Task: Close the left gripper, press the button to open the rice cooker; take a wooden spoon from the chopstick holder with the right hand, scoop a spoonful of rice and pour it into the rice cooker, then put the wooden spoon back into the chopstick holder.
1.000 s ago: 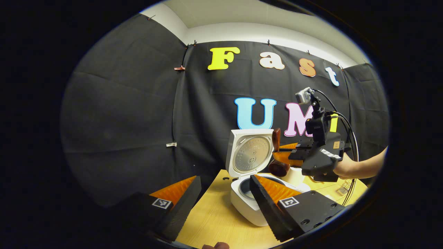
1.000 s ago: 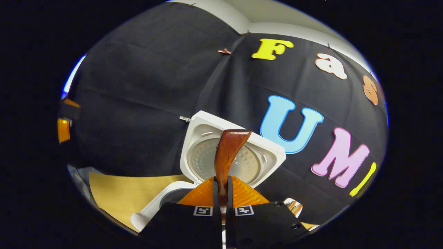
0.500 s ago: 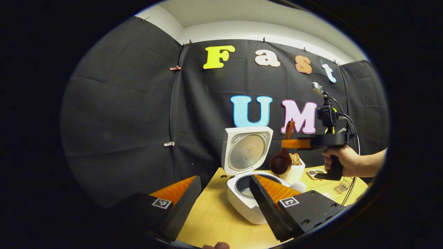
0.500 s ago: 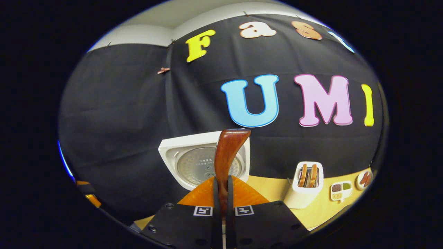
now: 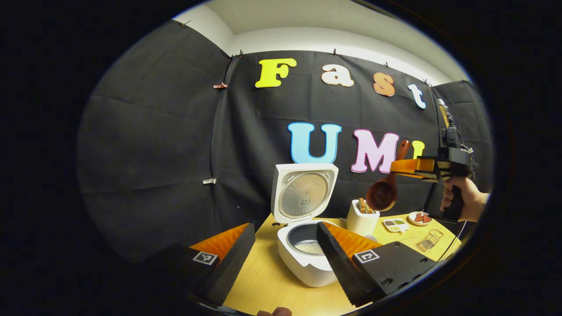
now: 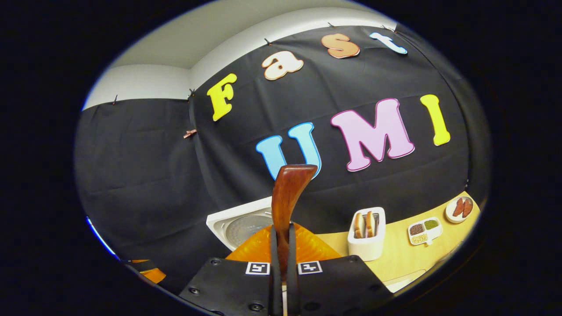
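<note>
The white rice cooker (image 5: 303, 263) stands on the wooden table with its lid (image 5: 304, 193) raised upright; something pale lies at the bottom of its pot. My left gripper (image 5: 285, 225) hovers open in front of it, holding nothing. To the right, a hand holds my right gripper (image 5: 401, 166) high, shut on the wooden spoon (image 5: 383, 193), whose bowl hangs just above the white chopstick holder (image 5: 361, 220). In the right gripper view the spoon's handle (image 6: 287, 193) rises from my shut right gripper (image 6: 281, 230), with the holder (image 6: 366, 239) lower right and the cooker lid (image 6: 237, 224) lower left.
A divided dish of grains (image 5: 394, 224) and a small plate (image 5: 419, 217) lie to the right of the holder, and a small glass object (image 5: 430, 239) sits near the table's right edge. The dish (image 6: 421, 230) and plate (image 6: 459, 207) also show at the right gripper view's right side.
My right gripper has carried the spoon to the right, away from above the cooker to over the chopstick holder. The left gripper has stayed open and almost still.
</note>
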Action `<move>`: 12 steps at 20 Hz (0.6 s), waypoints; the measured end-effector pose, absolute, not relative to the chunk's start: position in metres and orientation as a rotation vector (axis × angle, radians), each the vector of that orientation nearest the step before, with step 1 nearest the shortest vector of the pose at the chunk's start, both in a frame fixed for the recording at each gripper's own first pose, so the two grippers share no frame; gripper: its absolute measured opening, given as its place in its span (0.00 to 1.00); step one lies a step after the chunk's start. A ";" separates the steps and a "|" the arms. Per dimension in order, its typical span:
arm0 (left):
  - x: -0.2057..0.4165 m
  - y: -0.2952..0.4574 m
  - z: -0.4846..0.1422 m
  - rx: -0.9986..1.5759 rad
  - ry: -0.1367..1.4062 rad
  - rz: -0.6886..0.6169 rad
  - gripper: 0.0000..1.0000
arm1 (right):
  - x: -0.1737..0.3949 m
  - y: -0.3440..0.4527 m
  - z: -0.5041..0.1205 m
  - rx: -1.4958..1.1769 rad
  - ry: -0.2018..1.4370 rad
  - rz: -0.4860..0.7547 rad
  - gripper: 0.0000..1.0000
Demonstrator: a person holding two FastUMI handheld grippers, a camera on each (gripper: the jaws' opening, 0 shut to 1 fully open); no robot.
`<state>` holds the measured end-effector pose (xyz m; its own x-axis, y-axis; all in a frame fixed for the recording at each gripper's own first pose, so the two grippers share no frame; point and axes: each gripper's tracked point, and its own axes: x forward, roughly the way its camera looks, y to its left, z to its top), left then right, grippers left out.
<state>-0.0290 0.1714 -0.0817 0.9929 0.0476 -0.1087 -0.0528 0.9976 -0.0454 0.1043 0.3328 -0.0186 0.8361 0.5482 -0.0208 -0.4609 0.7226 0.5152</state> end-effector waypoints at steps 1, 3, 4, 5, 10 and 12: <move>-0.029 0.168 -0.081 -0.047 0.107 0.052 0.97 | 0.104 0.317 -0.019 0.507 0.167 0.549 0.08; -0.029 0.160 -0.078 -0.037 0.106 0.053 0.97 | 0.105 0.285 -0.025 0.499 0.163 0.518 0.08; -0.029 0.155 -0.076 -0.031 0.104 0.051 0.97 | 0.106 0.267 -0.027 0.503 0.165 0.498 0.08; -0.029 0.150 -0.074 -0.026 0.102 0.048 0.97 | 0.107 0.248 -0.029 0.506 0.163 0.477 0.08; -0.026 0.129 -0.065 -0.022 0.091 0.061 0.97 | 0.112 0.159 -0.047 0.473 0.164 0.381 0.08; -0.024 0.120 -0.061 -0.035 0.088 0.071 0.97 | 0.114 0.124 -0.060 0.455 0.172 0.346 0.08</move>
